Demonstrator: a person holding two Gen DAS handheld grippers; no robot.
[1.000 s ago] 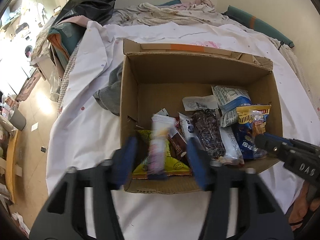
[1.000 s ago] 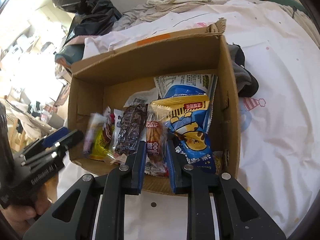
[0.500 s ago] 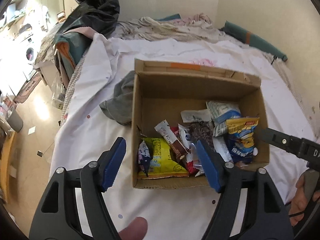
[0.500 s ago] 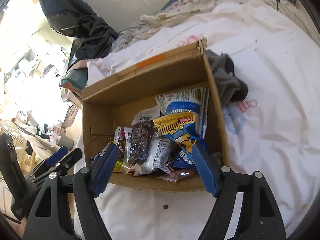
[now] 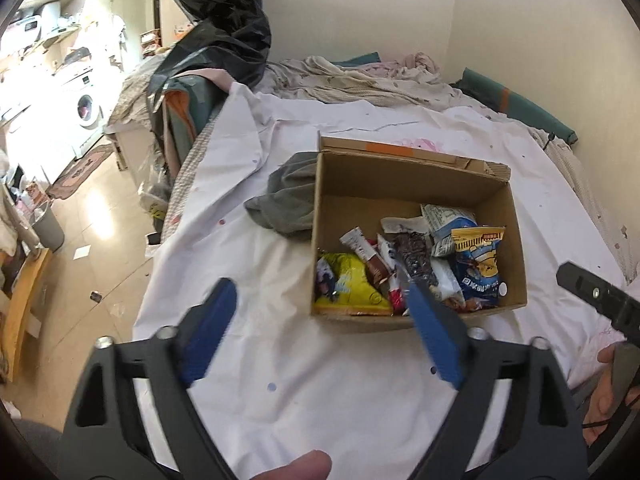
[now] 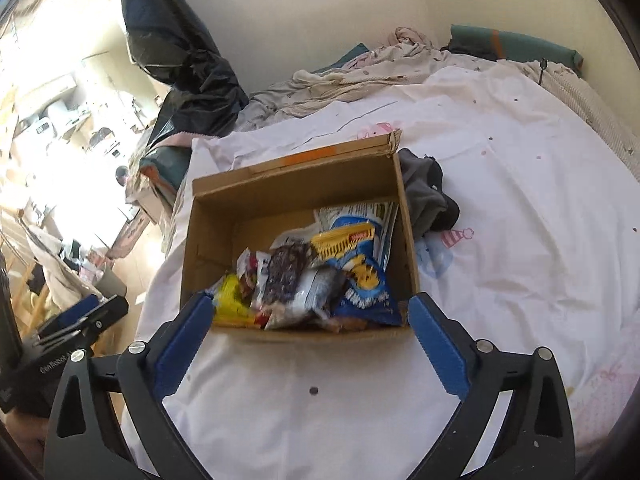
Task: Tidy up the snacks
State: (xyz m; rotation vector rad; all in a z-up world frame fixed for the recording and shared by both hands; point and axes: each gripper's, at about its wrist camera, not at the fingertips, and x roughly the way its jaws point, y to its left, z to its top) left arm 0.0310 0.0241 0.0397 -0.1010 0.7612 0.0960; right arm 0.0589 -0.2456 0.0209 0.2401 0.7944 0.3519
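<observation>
Cardboard box (image 5: pixel 416 322) open-topped on white bed sheet (image 5: pixel 280 360), long axis running left to right. Inside, from left: yellow packet (image 5: pixel 352 288), brown stick packet (image 5: pixel 366 254) lying tilted, dark snack bag (image 5: pixel 414 256) lengthwise front to back, blue bear packet (image 5: pixel 478 268). Left hand-held gripper (image 5: pixel 320 336) and right hand-held gripper (image 6: pixel 310 344) just opened wide, holding nothing.

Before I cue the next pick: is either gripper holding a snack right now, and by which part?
Nothing is held. The left gripper and right gripper have just been opening, empty; the snacks lie in the cardboard box.
</observation>
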